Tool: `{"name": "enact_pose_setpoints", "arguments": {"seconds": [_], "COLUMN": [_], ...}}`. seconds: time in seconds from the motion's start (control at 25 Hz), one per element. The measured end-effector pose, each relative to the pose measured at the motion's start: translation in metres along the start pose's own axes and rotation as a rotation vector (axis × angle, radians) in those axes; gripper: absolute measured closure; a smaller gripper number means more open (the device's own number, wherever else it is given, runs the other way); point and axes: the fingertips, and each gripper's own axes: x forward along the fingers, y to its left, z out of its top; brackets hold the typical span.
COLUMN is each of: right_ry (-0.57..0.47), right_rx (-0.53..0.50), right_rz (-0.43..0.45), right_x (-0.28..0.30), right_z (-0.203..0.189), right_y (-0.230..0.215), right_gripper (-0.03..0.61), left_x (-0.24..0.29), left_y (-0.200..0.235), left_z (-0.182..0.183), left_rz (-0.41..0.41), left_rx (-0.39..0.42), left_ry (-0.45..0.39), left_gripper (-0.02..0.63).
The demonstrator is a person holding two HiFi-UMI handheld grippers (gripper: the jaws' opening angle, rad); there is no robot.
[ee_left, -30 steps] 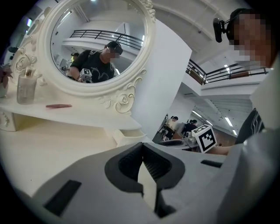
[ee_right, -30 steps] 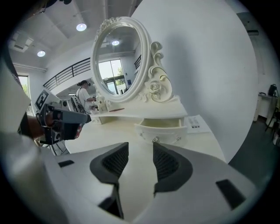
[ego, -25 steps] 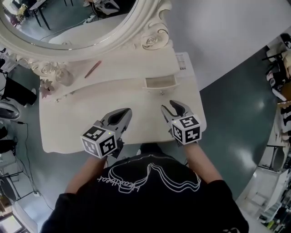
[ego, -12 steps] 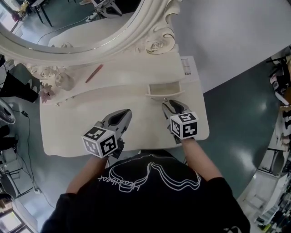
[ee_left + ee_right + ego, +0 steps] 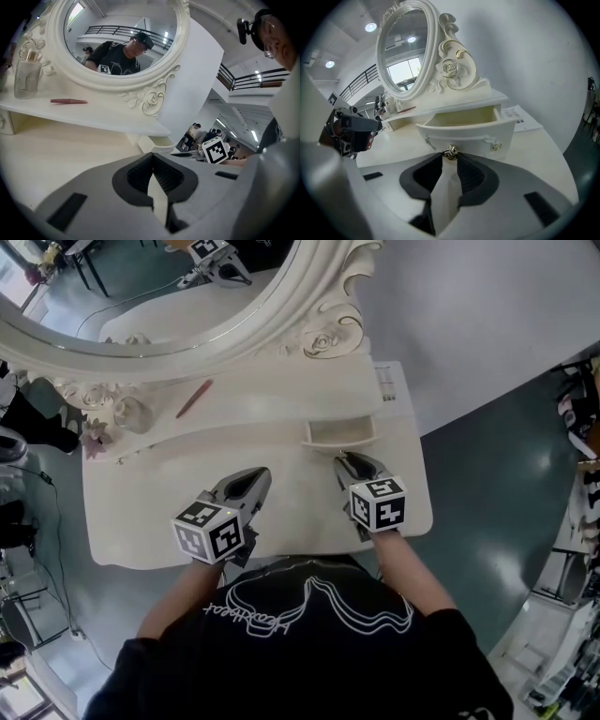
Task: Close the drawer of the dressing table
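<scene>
The cream dressing table has a small drawer pulled out under its raised shelf; the drawer looks empty inside. Its brass knob sits right between the tips of my right gripper, whose jaws are closing around it with a small gap still showing. In the head view the right gripper points at the drawer front. My left gripper hovers over the tabletop to the left of the drawer, its tips together and holding nothing.
A large oval mirror in a carved frame stands at the back. On the shelf lie a red pen and a glass bottle. A printed sheet lies at the table's right rear corner. The table's right edge is close to the right gripper.
Both grippers have moved forward and down towards the table. The right gripper has come up to the drawer's knob and its jaws have narrowed from wide open.
</scene>
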Motion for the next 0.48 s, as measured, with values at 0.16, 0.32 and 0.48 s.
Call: {"name": "enact_pose_setpoints", "arguments": {"seconds": [0.16,0.32,0.48], "right_ry": [-0.004,0.002,0.005], "right_rx": [0.005,0.010,0.009], "right_rz": [0.001,0.007,0.007], "right_x": [0.0006,0.0004,0.0003], "right_z": [0.0000,-0.0002,-0.0001], "right_y": [0.0003,-0.0004,-0.0001], "right_gripper": [0.477,0.477,0.477], "left_x": [0.0018,0.0041,0.0056], "left_y": [0.0044,0.0042,0.0034], "left_z": [0.0001,0.0043,0.0075], "left_rz": [0.005,0.002,-0.004], "left_rx": [-0.012,-0.018,-0.022], "left_ry": [-0.005,-0.013,-0.018], "left_gripper": [0.611,0.611,0.611]}}
